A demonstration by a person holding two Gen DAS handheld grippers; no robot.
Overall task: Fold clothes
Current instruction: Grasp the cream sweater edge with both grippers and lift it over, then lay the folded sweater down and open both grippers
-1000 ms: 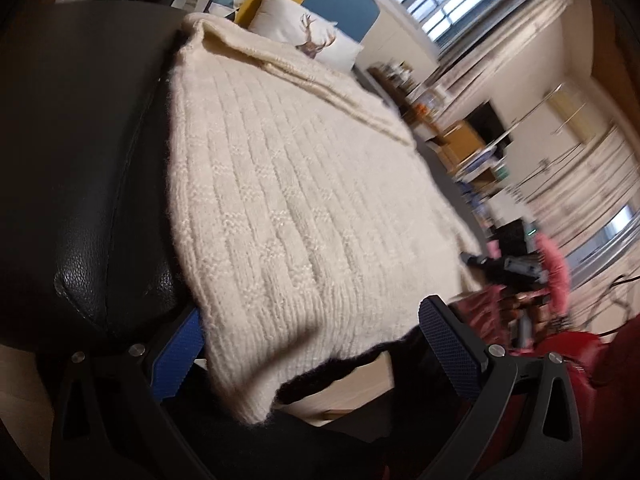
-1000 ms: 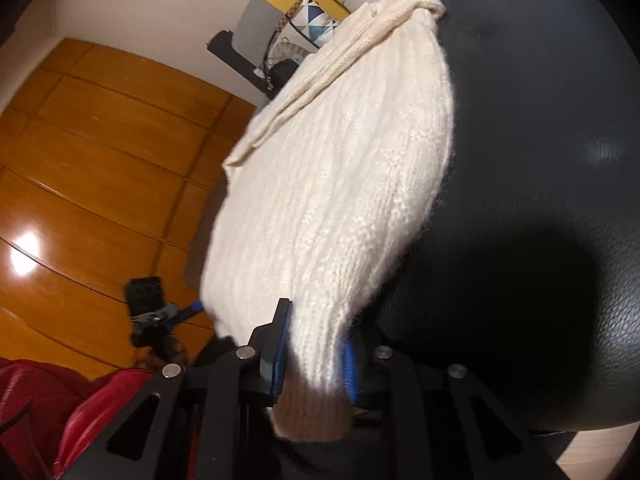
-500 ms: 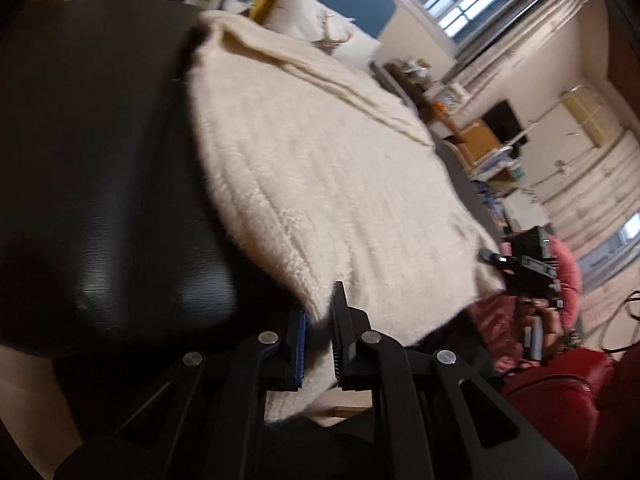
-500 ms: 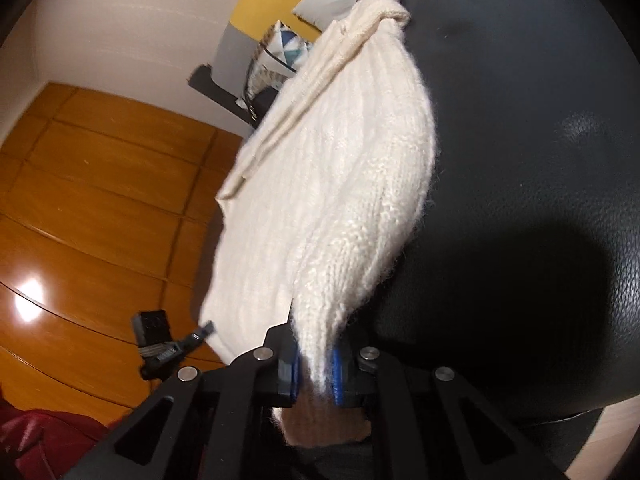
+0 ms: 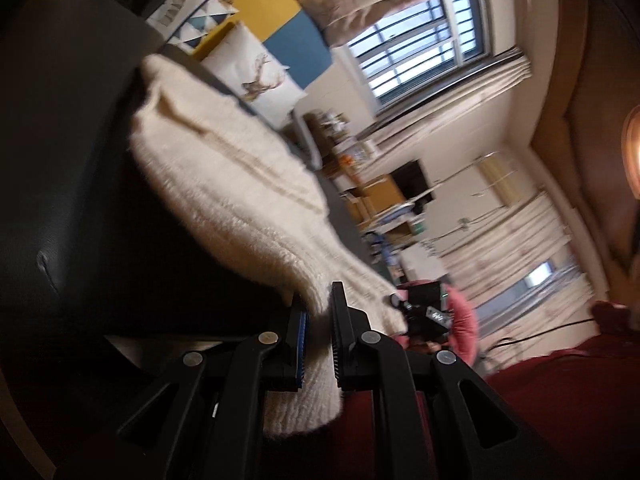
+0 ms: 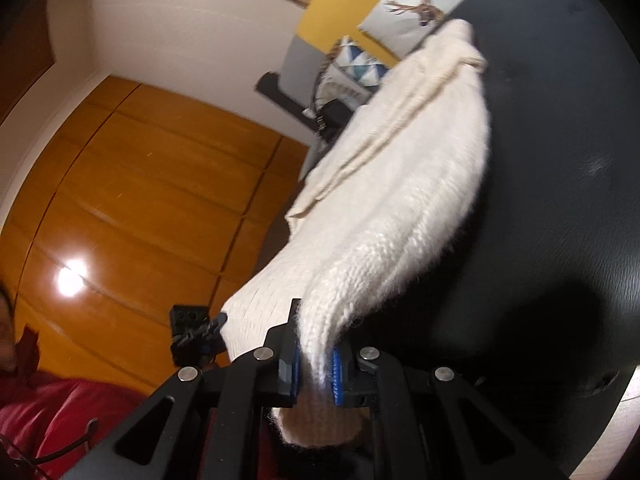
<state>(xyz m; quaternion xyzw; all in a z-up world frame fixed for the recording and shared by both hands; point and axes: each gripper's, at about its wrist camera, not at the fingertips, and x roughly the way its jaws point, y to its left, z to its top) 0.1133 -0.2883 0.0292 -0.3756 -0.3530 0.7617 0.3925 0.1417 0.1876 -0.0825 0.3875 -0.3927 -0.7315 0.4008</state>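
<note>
A cream knitted sweater (image 5: 224,184) is seen stretched across a black leather surface (image 5: 60,200), its near hem lifted clear of the leather and pinched at two corners. The left gripper (image 5: 318,320) is closed on one corner of the hem, the knit squeezed between the blue-padded jaws with a fold hanging below them. The right gripper (image 6: 316,344) is likewise clamped on the other corner, with a bunched flap of knit drooping beneath its jaws. The sweater (image 6: 400,200) is shown sloping up from the leather surface (image 6: 560,200) towards both grippers, its far end still resting on the black leather. Beyond the far end, a cushion printed with a deer (image 5: 256,76) and a second cushion with triangles (image 6: 356,64) are visible against yellow and blue panels. A barred window (image 5: 420,52) with pale curtains is seen in the left view, and an orange wooden floor (image 6: 140,200) in the right. Red fabric (image 5: 560,400) fills the lower edge.
</note>
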